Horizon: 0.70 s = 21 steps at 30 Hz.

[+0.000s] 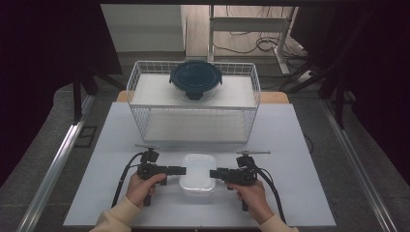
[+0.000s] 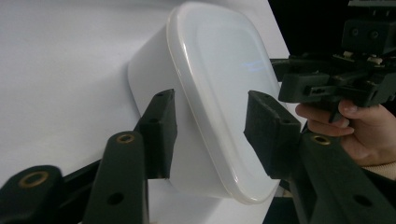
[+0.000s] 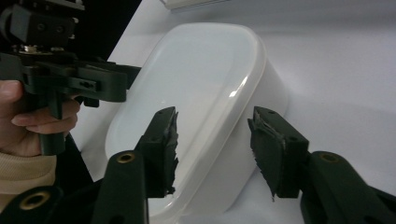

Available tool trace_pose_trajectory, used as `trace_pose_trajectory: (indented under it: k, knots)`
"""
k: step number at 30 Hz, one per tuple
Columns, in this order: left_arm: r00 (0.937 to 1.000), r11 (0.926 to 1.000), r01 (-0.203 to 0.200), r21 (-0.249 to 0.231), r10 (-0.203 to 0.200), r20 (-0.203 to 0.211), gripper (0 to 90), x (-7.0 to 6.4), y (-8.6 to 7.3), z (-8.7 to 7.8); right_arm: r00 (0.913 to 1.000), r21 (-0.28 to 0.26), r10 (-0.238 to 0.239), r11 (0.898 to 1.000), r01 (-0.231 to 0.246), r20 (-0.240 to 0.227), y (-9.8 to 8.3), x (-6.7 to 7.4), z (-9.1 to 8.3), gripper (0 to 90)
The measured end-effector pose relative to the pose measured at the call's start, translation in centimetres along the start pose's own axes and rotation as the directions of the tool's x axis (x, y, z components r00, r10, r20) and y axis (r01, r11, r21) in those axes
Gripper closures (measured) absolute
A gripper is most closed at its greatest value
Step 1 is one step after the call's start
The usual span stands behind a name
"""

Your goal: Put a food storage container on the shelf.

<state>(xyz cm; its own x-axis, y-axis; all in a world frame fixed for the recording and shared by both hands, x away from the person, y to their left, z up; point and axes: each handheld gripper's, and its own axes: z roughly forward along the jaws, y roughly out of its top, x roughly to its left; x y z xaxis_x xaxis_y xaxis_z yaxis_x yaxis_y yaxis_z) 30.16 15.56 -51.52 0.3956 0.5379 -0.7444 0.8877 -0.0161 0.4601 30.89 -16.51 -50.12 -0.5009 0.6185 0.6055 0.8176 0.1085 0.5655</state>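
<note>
bracing a white lidded container (image 1: 197, 173) from both sides is the job here; it sits on the desk (image 1: 96, 193) near my edge, in front of the wire rack (image 1: 140, 121). my left tool (image 1: 180, 170) has one jaw under the lid rim along the wall and one over the lid, parted, pads not pressing yet as far as i can tell. my right tool (image 1: 214, 173) mirrors it at the opposite end, jaws also apart across the rim. to do this well, i should close both evenly, seat the pads squarely on the rim, keep the tub level, and avoid squeezing one end first so it doesn't skid.
</note>
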Motion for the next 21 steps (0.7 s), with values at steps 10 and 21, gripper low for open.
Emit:
trace_pose_trajectory:
  k: [10,21]
  knots:
    - [0.9995,0.9988,0.026,-0.041,-0.026,-0.017,68.0,-0.4,-0.7,-0.2,0.9991,-0.006,0.043,0.999,-0.043,-0.004,0.0,0.0,-0.3,65.5]
    - [0.9997,0.9981,-0.022,-0.058,0.022,-0.011,73.8,-1.6,-1.3,-1.2,0.9996,-0.024,-0.017,1.000,0.018,0.022,-0.3,1.4,-1.5,73.3]
